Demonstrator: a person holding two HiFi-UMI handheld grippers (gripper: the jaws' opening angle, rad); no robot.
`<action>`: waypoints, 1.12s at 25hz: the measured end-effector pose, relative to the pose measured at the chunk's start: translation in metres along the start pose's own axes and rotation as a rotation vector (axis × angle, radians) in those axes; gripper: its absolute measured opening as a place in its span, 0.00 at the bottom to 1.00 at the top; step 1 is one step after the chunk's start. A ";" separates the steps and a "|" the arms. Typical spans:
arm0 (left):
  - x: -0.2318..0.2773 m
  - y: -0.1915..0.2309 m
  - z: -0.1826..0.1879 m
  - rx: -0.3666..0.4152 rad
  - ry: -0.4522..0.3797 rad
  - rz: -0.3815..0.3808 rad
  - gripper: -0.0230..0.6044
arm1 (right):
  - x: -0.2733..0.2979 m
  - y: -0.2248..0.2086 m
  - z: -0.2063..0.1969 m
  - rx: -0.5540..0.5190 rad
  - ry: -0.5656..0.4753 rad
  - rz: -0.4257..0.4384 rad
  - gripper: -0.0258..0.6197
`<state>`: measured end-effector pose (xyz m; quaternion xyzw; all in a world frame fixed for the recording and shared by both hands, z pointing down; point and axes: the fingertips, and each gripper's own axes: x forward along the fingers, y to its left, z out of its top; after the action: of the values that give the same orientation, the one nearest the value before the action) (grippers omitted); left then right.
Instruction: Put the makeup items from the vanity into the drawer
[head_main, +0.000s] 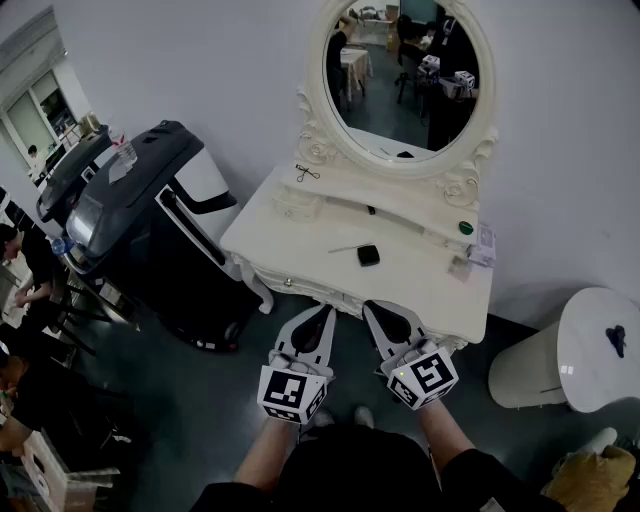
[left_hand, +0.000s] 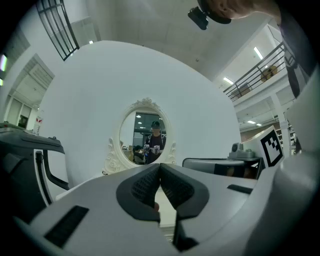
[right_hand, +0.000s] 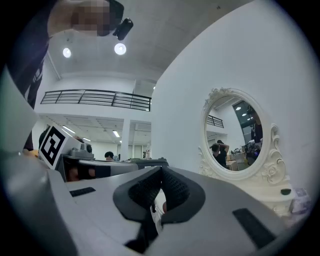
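Both tongs are closed, tips touching and nothing between them. The left tongs (head_main: 324, 313) and right tongs (head_main: 373, 309) sit side by side at the lower centre of the head view, just short of the near edge of the white counter (head_main: 420, 280). Makeup lies loose on the counter around frame centre: a black compact (head_main: 368, 255) with a thin stick (head_main: 348, 248) just left of it, a curler (head_main: 307, 173) on the raised shelf at upper left, and a green-lidded jar (head_main: 465, 227) and small packet (head_main: 484, 243) at the right end. The drawer's inside cannot be seen.
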<state>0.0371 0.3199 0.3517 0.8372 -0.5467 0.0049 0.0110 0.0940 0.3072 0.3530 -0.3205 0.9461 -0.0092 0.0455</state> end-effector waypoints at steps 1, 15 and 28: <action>0.001 -0.001 0.000 0.000 0.000 0.001 0.06 | 0.000 -0.001 0.000 0.002 -0.002 0.001 0.08; 0.014 -0.009 -0.008 0.010 0.016 0.022 0.06 | -0.006 -0.016 -0.002 0.031 -0.027 0.053 0.08; 0.039 -0.030 -0.020 0.014 0.053 0.055 0.06 | -0.023 -0.050 -0.011 0.065 -0.008 0.077 0.08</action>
<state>0.0806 0.2966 0.3717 0.8215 -0.5690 0.0310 0.0194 0.1420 0.2811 0.3683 -0.2824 0.9567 -0.0369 0.0600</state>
